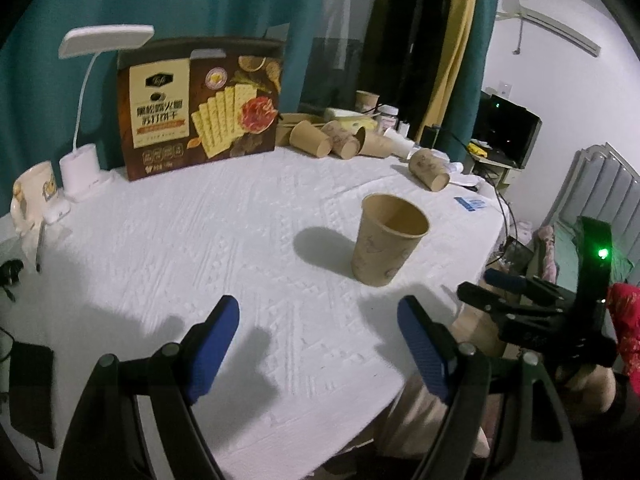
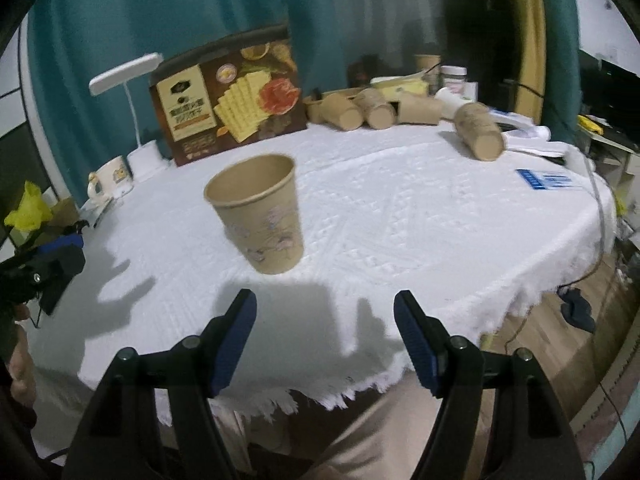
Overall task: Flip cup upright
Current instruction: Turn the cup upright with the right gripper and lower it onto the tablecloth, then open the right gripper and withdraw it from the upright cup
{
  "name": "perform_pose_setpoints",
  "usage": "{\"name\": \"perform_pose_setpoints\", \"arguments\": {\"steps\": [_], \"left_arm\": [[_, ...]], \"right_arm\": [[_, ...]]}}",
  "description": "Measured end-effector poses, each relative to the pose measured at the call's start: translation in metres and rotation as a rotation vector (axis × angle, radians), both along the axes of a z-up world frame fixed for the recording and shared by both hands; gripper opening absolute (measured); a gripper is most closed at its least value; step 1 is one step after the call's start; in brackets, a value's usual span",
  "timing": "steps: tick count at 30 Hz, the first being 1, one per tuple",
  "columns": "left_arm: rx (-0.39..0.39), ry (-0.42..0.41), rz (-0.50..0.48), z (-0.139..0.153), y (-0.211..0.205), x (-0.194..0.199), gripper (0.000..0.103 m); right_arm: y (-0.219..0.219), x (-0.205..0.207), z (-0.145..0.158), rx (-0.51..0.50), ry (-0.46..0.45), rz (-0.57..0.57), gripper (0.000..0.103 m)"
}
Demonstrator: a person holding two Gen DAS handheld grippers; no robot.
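Standing mouth-up on the white tablecloth [image 1: 200, 240], the paper cup [image 1: 386, 240] has its long axis vertical, so judged from these views the flip looks already finished for this cup. It rests on its base near the front part of the table, well apart from the other paper cups lying on their sides [image 1: 344, 140] at the back, beside the cracker box [image 1: 200, 108].

The right gripper [image 2: 325, 336] has its two blue pads apart with only cloth and shadow between them; nothing is held. In its own view the cup [image 2: 258, 212] is ahead and a little to the left of the line between the fingers, clearly beyond the fingertips and not touching them. The left gripper [image 1: 318, 344] is also open at a middle width and empty; from it the cup lies ahead and to the right, again beyond the fingertips. In the left wrist view the right gripper [image 1: 504, 296] appears at the right edge, off the table corner, near the cup's side.

I judge that the right hand is the nearer one to the cup, but both are clear of it. If another cup must be turned, the single tipped cup [image 1: 430, 170] at the right rear lies with its open mouth toward the cameras, and the right hand is on that side.
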State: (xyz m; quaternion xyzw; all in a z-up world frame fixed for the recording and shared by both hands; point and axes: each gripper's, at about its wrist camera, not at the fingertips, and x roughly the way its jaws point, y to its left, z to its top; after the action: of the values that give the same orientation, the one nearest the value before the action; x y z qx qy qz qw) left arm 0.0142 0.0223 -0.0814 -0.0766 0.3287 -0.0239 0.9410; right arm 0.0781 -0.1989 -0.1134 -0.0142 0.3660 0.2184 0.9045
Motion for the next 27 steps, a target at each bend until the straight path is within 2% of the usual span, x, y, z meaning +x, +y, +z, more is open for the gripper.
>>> {"name": "perform_pose_setpoints", "arguments": {"steps": [6,7,8,14,18,27], "left_arm": [[0.059,-0.07,-0.005,0.022,-0.014,-0.002,0.082],[0.064,-0.09,-0.007,0.027,-0.016,-0.003,0.084],[0.067,-0.106,-0.008,0.031,-0.017,-0.004,0.091],[0.086,-0.23,0.007,0.064,-0.024,-0.013,0.101],[0.094,-0.279,0.019,0.082,-0.025,-0.018,0.103],[0.113,-0.369,0.035,0.112,-0.021,-0.031,0.103]], "right_arm": [[-0.023,-0.01,0.035,0.009,-0.051,-0.057,0.069],[-0.027,-0.012,0.041,0.011,-0.062,-0.063,0.069],[-0.03,-0.014,0.048,0.013,-0.075,-0.072,0.07],[-0.044,-0.027,0.088,0.027,-0.154,-0.099,0.07],[-0.049,-0.035,0.112,0.036,-0.208,-0.109,0.072],[-0.052,-0.055,0.159,0.059,-0.326,-0.113,0.082]]}}
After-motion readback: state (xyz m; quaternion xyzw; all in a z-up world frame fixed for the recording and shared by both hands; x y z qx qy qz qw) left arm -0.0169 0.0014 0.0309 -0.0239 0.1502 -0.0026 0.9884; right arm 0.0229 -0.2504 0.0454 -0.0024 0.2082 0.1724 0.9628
